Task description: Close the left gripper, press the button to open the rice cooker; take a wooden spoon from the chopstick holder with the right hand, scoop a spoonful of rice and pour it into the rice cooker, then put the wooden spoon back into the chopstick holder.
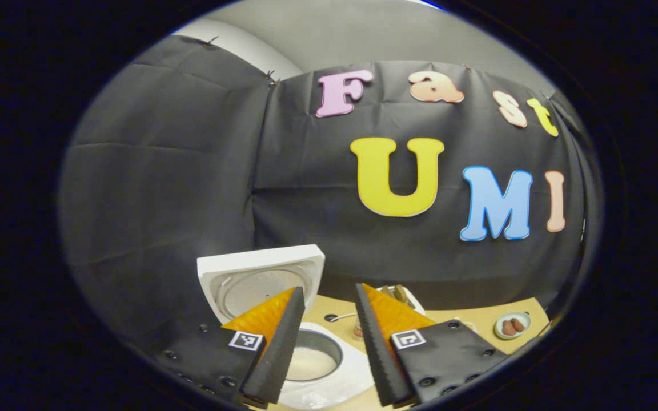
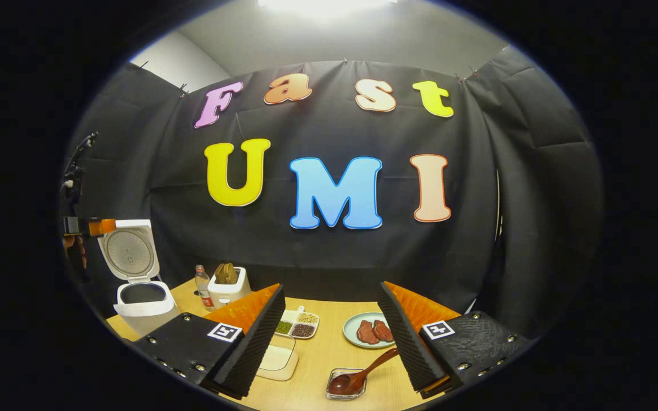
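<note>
The rice cooker (image 2: 139, 297) is seen at the far left of the tabletop (image 2: 329, 348), its lid (image 2: 129, 251) raised upright and the pot (image 1: 312, 357) exposed. The left tongs (image 1: 329, 342) are held above the open pot, spread wide, with nothing between the fingers. The right tongs (image 2: 329, 337) are likewise parted wide and empty — poised over the near middle of the tabletop. The wooden spoon (image 2: 360, 374) lies with its bowl in a small clear dish (image 2: 345, 388), handle angled up toward the right finger. The chopstick holder (image 2: 227, 288) stands just right of the cooker, beside a bottle (image 2: 202, 285). A plate of meat (image 2: 370, 330) and a divided tray of grains (image 2: 297, 324) are set farther back.
</note>
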The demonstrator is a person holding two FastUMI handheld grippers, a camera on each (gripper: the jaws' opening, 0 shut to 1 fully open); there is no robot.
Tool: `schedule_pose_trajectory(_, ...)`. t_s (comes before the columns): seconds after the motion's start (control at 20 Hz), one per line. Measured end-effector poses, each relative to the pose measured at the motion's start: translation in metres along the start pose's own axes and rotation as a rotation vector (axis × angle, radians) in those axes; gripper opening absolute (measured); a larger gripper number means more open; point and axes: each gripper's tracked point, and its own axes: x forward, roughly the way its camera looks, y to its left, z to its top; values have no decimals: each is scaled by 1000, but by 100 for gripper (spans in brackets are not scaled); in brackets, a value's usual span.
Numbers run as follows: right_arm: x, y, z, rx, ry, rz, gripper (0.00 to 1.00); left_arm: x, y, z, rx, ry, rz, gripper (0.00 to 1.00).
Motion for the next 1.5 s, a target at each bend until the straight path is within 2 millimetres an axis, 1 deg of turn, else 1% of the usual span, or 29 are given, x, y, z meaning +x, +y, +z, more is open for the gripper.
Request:
schedule_pose_trajectory(0.05,1,-6,-3,1,3,-9,99,-13,-6,6,-14,-17,-3,80)
schedule_pose_trajectory(0.1,2,-13,-4,4,7,-20,96,-22,-10,13,-10,-55,-2,84)
schedule_pose_trajectory(0.15,3,-20,-7,5,12,-33,99,-27,-13,20,18,-100,2,84)
schedule_pose_trajectory(0.2,4,-28,-11,4,18,-42,99,-32,-23,18,54,-122,-10,85)
schedule_pose_trajectory(0.25,6,-35,-17,6,31,-51,99,-40,-35,14,76,-118,-29,84)
schedule_pose_trajectory(0.3,9,-42,-24,10,48,-60,99,-48,-51,10,80,-104,-62,84)
schedule_pose_trajectory(0.35,11,-49,-33,15,67,-69,99,-53,-66,6,74,-92,-97,87)
schedule_pose_trajectory(0.4,13,-57,-43,24,91,-78,99,-58,-79,3,67,-90,-125,87)
schedule_pose_trajectory(0.45,17,-63,-54,36,117,-87,99,-62,-86,1,70,-89,-140,85)
schedule_pose_trajectory(0.5,20,-69,-65,45,141,-92,99,-66,-93,-3,77,-94,-152,87)
schedule_pose_trajectory(0.55,23,-73,-77,51,166,-89,99,-69,-100,-7,83,-88,-164,84)
schedule_pose_trajectory(0.6,27,-78,-92,53,195,-86,99,-73,-111,-12,83,-73,-189,84)
schedule_pose_trajectory(0.65,31,-83,-106,55,224,-86,99,-80,-125,-17,72,-53,-234,87)
schedule_pose_trajectory(0.7,36,-88,-120,56,257,-82,99,-84,-135,-18,57,-45,-263,84)
schedule_pose_trajectory(0.85,48,-97,-155,71,331,-68,98,-88,-143,-16,65,-50,-266,84)
schedule_pose_trajectory(1.0,64,-103,-185,138,392,-60,98,-88,-153,-20,84,-27,-257,84)
schedule_pose_trajectory(1.05,70,-103,-195,159,414,-57,98,-88,-156,-21,76,-19,-256,87)
schedule_pose_trajectory(1.1,76,-104,-206,175,441,-58,98,-88,-158,-21,66,-9,-252,84)
schedule_pose_trajectory(1.15,80,-105,-215,198,464,-56,98,-88,-160,-22,64,-1,-251,84)
schedule_pose_trajectory(1.2,84,-104,-223,226,477,-52,97,-88,-161,-23,77,5,-244,84)
schedule_pose_trajectory(1.25,88,-103,-231,249,493,-45,92,-88,-161,-23,98,4,-233,87)
schedule_pose_trajectory(1.35,95,-96,-247,299,546,-23,91,-89,-162,-20,129,-3,-220,87)
schedule_pose_trajectory(1.4,96,-93,-250,332,558,-14,91,-90,-164,-21,137,-4,-217,87)
schedule_pose_trajectory(1.45,99,-93,-253,349,558,-13,81,-90,-165,-20,146,-7,-217,87)
schedule_pose_trajectory(1.5,102,-90,-252,366,551,3,78,-89,-167,-19,150,-11,-222,87)
